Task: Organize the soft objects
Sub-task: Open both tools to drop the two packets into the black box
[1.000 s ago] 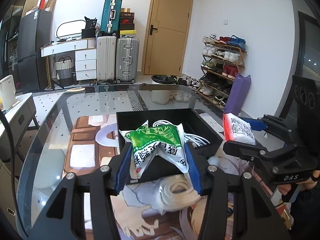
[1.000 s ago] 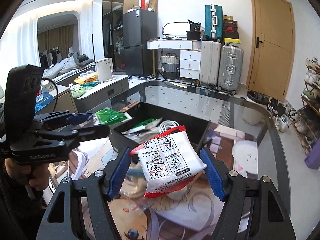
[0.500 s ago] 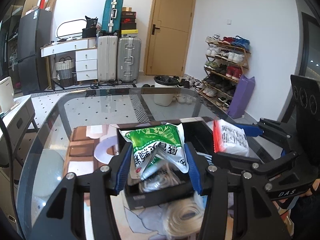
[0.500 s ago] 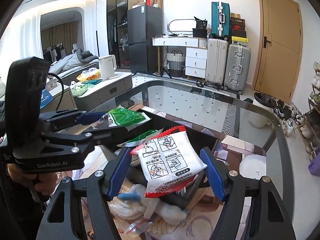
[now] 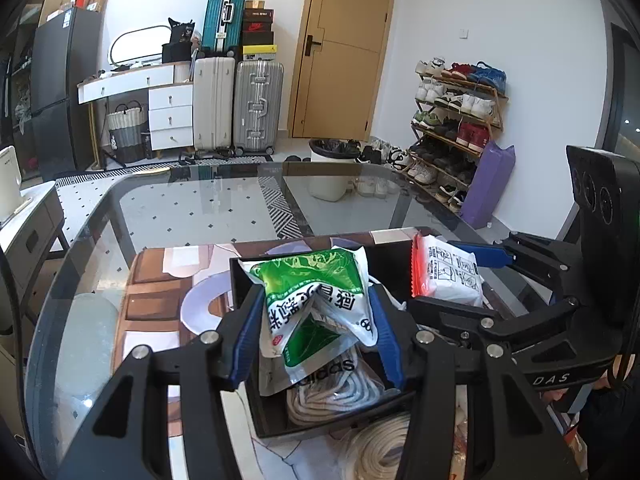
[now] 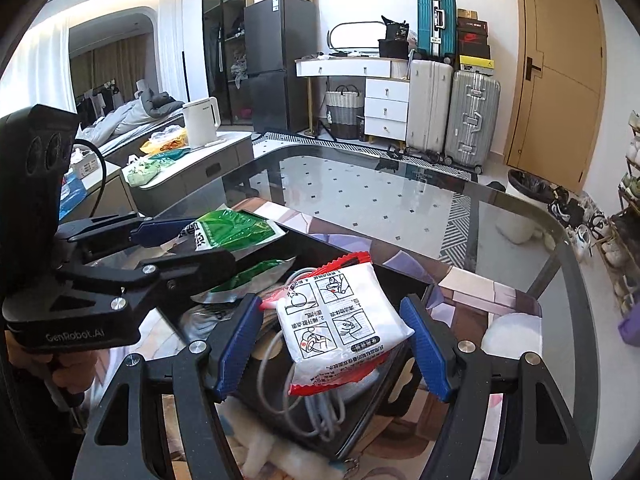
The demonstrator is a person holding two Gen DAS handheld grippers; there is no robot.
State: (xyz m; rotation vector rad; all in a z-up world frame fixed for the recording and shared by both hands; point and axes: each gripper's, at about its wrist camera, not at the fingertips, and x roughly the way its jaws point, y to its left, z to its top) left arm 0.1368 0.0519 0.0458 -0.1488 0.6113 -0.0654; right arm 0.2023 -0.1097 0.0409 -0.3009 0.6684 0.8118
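Observation:
My left gripper (image 5: pixel 316 330) is shut on a green and white snack packet (image 5: pixel 314 300), held above the open black box (image 5: pixel 272 420). My right gripper (image 6: pixel 336 340) is shut on a white packet with red edges (image 6: pixel 340 320), also over the black box (image 6: pixel 360 432). In the left wrist view the white packet (image 5: pixel 448 272) hangs at the right between the right gripper's (image 5: pixel 456 274) blue pads. In the right wrist view the green packet (image 6: pixel 232 232) sits in the left gripper (image 6: pixel 180 242) at the left. Inside the box lie white cables (image 6: pixel 296 392), a white rope (image 5: pixel 340 396) and another green packet (image 6: pixel 248 276).
The box stands on a printed mat (image 5: pixel 160 280) on a glass table (image 5: pixel 200 208). A coil of white rope (image 5: pixel 380 444) lies in front of the box. A white round pad (image 6: pixel 512 332) rests on the mat at the right. A hand (image 6: pixel 48 368) grips the left gripper's handle.
Both grippers have moved forward with their packets and now hang over the box, which has come closer and lower in both views. Neither grip has altered.

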